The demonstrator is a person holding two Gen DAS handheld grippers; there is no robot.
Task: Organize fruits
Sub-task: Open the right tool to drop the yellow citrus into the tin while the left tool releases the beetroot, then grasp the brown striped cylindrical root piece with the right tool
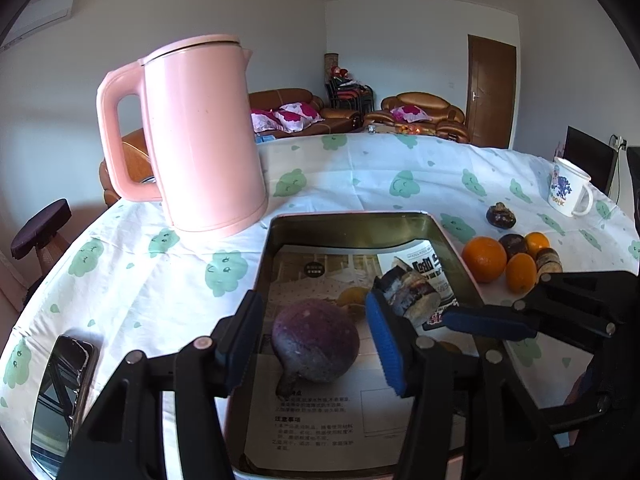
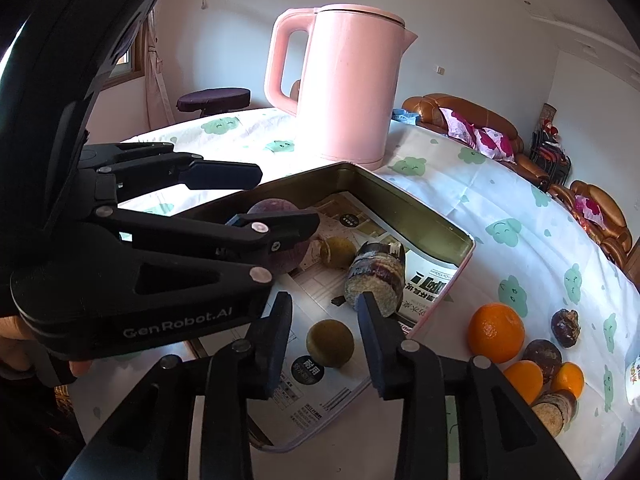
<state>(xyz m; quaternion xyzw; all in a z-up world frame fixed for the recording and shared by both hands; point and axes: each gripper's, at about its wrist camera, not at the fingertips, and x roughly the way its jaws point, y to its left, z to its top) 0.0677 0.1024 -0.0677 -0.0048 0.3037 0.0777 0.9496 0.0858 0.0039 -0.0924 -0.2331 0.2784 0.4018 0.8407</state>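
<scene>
Right wrist view: pink kettle (image 2: pixel 344 84) stands behind the metal tin (image 2: pixel 404 208), which holds a purple passion fruit (image 2: pixel 280 236), sugarcane piece (image 2: pixel 376 276) and green fruit (image 2: pixel 330 342). Oranges (image 2: pixel 496 332) lie beside it. Right gripper (image 2: pixel 324 340) and left gripper (image 1: pixel 316 336) both gape, empty.

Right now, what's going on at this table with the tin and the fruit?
A person with a gripper in each hand is sorting fruit into a metal tin lined with printed paper. The left gripper hangs open over a purple fruit in the tin. The right gripper is open around nothing, beside a sugarcane piece lying in the tin. Oranges and dark pieces wait on the tablecloth.
</scene>
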